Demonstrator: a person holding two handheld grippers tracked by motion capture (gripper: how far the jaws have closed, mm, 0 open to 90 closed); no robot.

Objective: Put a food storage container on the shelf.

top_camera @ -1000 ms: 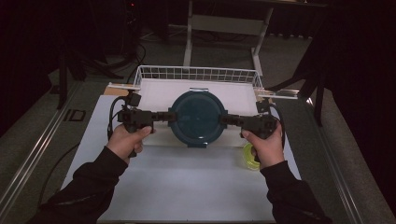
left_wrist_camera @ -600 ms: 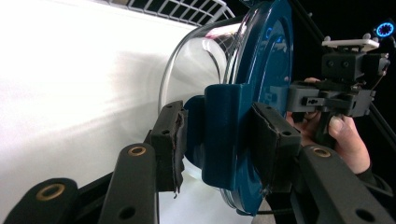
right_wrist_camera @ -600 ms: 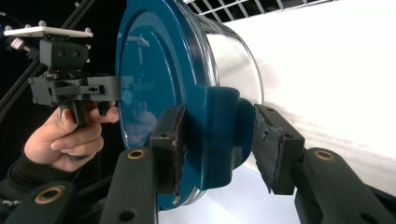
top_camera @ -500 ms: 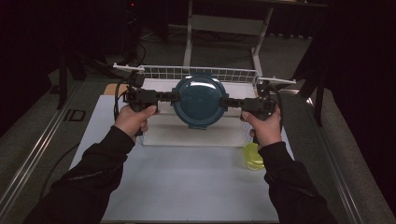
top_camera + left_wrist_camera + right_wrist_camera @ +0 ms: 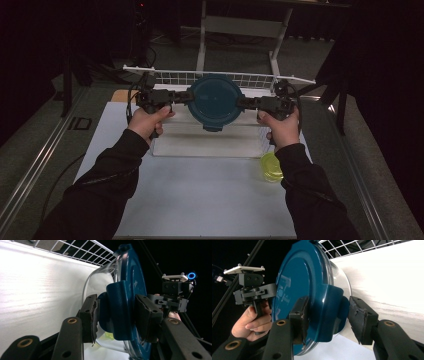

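Round glass container with blue lid (image 5: 216,101) up off the white table (image 5: 200,200), hanging level between both grippers, right in front of the white wire basket (image 5: 220,78). Left gripper (image 5: 185,96) clamped on the left blue lid clip (image 5: 120,312), pads pressing both faces, jaws just eased a touch wider. Right gripper (image 5: 242,103) around the right lid clip (image 5: 329,312), jaws likewise just widened; one pad touching, far pad (image 5: 360,317) standing slightly apart. Small yellow-green cup (image 5: 271,166) down by the right sleeve.
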